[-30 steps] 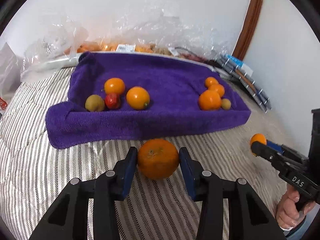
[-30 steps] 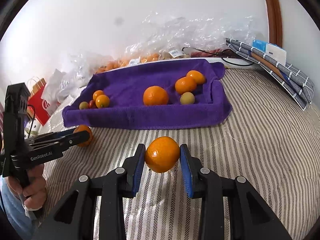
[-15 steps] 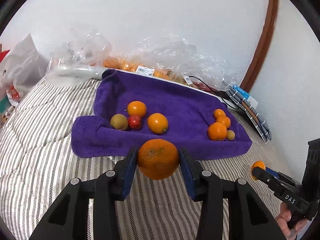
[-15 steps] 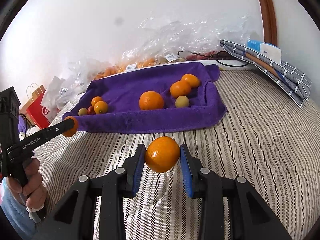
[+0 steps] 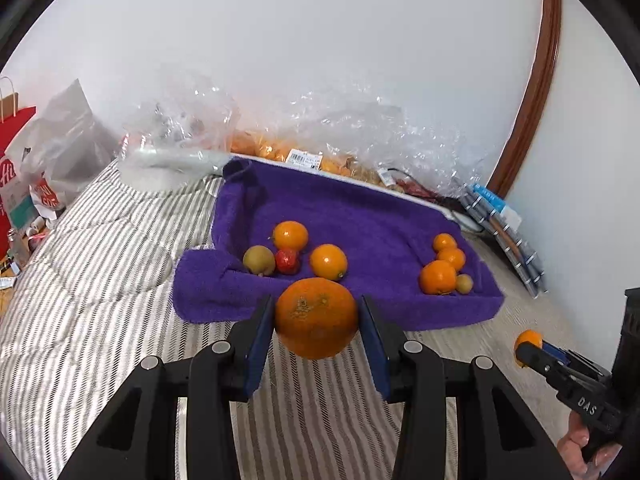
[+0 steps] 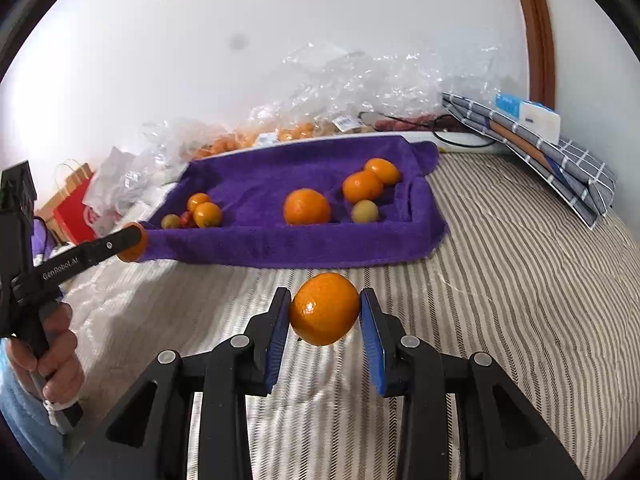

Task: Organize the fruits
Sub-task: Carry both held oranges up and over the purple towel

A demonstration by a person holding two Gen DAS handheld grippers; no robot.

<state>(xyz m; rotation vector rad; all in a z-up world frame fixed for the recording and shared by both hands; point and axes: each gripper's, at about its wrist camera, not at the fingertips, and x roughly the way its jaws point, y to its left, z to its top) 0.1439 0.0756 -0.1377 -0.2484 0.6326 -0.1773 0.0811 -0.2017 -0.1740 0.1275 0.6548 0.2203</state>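
Orange mandarin (image 5: 316, 323) clamped in left hand-held gripper (image 5: 316, 334) (airborne).

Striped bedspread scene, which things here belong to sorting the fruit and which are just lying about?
Part of the job:
- rough-skinned orange clamped in the left gripper
- smooth orange clamped in the right gripper
- purple terry towel with two fruit clusters

Just lying about:
- crumpled clear plastic bags
- red paper shopping bag
- folded grey checked cloth
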